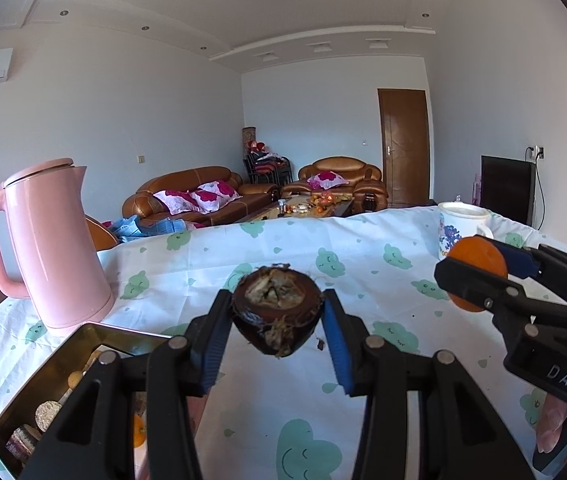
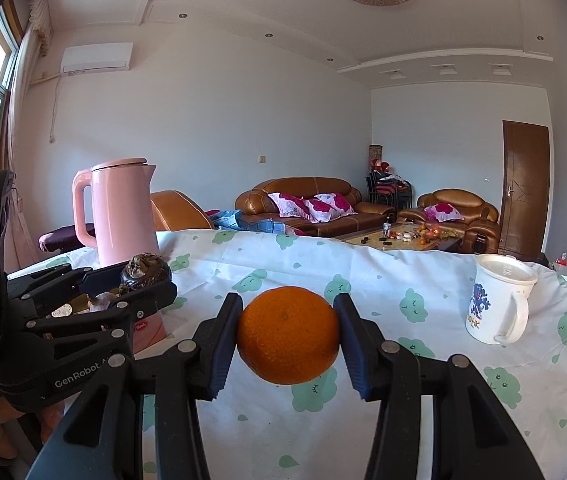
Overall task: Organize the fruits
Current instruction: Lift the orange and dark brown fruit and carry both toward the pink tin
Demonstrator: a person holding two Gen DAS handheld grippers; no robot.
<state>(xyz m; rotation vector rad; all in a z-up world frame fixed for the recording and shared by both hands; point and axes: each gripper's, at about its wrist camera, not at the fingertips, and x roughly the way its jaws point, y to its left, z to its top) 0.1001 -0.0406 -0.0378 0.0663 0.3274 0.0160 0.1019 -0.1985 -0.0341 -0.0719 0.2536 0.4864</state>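
- Gold metal tray (image 1: 83,340) at lower left, holding an orange piece and round snacks, partly hidden.
- White lidded mug (image 2: 497,300) upright on the cloud-print tablecloth (image 2: 383,280).
- Left gripper (image 1: 277,320) raised above the cloth, pinching a dark, rough, withered fruit (image 1: 276,312).
- Right gripper (image 2: 287,340) alongside, clamped on a smooth, round orange (image 2: 288,340).
- Glossy pink kettle (image 1: 49,240) behind the tray.

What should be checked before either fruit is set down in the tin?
1. Left gripper shut on the dark fruit: ok.
2. Right gripper shut on the orange: ok.
3. Both fruits clear of the cloth: ok.
4. Tin open: ok.
5. Free room in the tin: cannot tell, the gripper hides much of it.
6. Kettle away from the path to the tin: not ok, it stands right beside the tin.
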